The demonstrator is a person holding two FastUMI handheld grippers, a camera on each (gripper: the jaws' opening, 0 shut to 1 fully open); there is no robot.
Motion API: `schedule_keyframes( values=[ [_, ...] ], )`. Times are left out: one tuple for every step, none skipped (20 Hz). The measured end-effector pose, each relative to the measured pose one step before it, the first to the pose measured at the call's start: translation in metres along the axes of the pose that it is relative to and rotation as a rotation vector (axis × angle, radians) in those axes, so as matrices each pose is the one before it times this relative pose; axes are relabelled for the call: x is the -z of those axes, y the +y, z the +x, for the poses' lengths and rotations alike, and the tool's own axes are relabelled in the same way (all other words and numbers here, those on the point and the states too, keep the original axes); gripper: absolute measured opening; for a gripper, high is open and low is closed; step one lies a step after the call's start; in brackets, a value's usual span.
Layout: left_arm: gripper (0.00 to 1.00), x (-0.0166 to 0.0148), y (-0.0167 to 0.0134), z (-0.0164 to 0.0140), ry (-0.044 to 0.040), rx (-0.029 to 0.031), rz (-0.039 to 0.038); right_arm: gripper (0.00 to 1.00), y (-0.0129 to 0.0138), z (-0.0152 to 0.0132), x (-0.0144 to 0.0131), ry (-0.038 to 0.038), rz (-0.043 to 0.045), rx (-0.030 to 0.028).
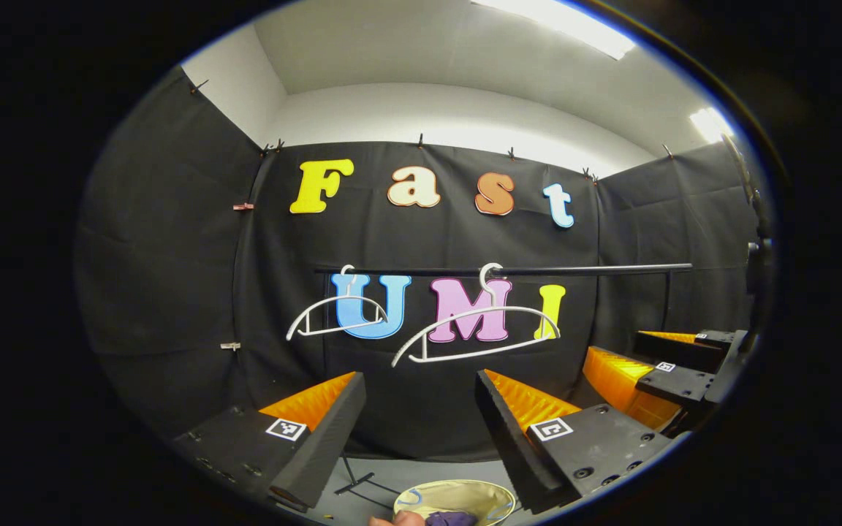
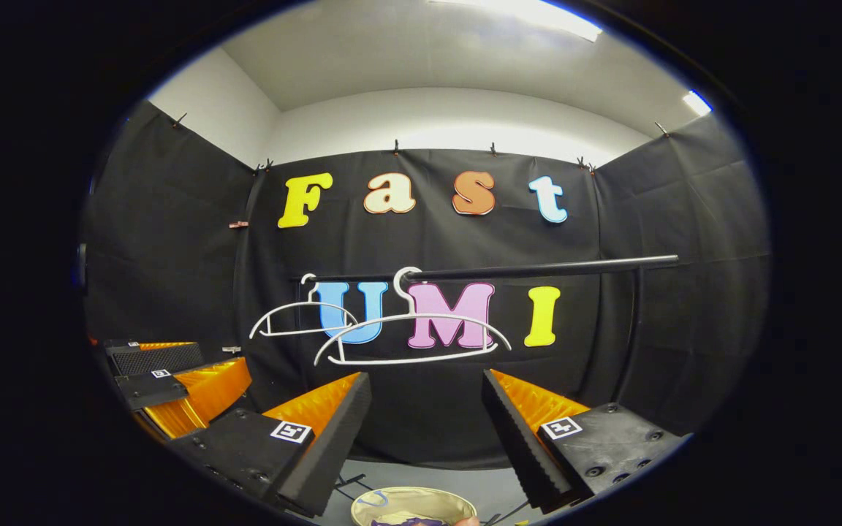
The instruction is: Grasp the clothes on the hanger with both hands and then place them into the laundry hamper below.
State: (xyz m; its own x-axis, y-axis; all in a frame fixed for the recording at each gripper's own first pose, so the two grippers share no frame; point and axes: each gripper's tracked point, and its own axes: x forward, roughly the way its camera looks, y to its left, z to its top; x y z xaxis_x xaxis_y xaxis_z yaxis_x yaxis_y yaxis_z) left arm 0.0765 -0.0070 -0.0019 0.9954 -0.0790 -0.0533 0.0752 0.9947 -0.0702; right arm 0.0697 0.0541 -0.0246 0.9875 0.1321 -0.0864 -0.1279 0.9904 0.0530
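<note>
Below the rail, at the lower edge of the left gripper view, a round laundry hamper stands on the grey floor with purple clothes lying inside it, so the garment is judged already delivered; the right gripper view shows the hamper's pale rim and the same purple fabric. Two white hangers, the nearer one and the farther one, hang bare from the dark horizontal rail, each a thin arched wire-like frame with a crossbar and a hook over the rail; their emptiness fits a finished transfer. Both tools are raised above the hamper and aimed at the rail. Left gripper has its two wedge-shaped fingers spread wide, nothing between them; their inner faces are ribbed, the outer blocks matt and bolted, each bearing a square marker. Right gripper likewise stands spread and empty, and appears again at the right edge of the left gripper view. Part of a hand shows at the hamper's near edge.
</note>
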Motion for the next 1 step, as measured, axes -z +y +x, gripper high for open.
schedule_keyframes(
  values=[
    [0.95, 0.00106, -0.00102, -0.00003, 0.00303, -0.00054, 0.00132, 0.98, -0.00020, 0.00003, -0.00018, -0.00031, -0.00022, -0.00050]
  ],
)
